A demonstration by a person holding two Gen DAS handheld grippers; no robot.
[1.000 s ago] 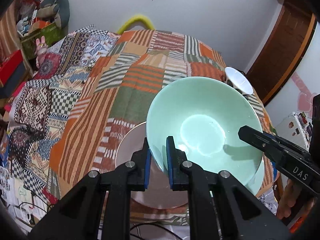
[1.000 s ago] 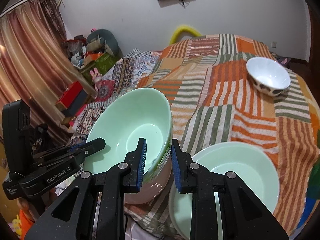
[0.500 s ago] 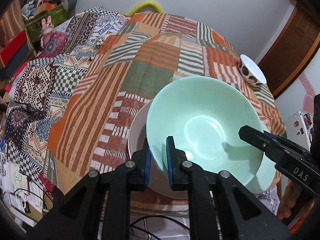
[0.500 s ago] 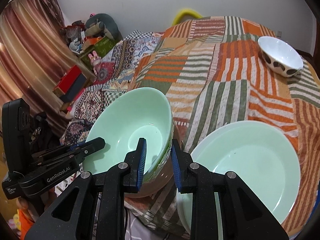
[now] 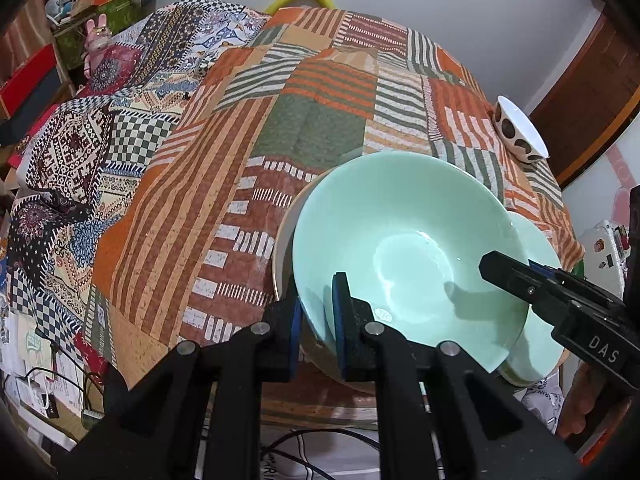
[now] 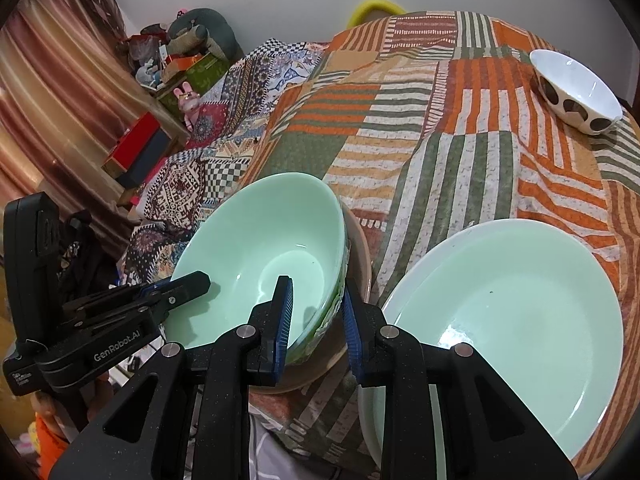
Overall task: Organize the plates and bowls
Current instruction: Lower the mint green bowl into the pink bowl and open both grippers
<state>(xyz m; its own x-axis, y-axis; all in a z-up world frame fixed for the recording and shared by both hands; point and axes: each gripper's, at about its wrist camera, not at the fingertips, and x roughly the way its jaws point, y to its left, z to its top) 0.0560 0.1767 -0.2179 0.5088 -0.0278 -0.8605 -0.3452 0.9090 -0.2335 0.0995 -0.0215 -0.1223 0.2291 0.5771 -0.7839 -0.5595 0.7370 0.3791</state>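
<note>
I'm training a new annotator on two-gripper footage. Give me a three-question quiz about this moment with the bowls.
1. True or false: both grippers grip the green bowl by its rim.
2. What lies directly under that bowl? A) brownish plate B) spotted bowl C) bare quilt
3. Fill in: to the right of the right gripper lies a pale green ____.

Key: 1 true, with the left gripper on the opposite side; 2 A; 3 plate.

mint green bowl (image 5: 404, 240), brown-spotted white bowl (image 6: 576, 92), striped patchwork cloth (image 6: 460, 152)
</note>
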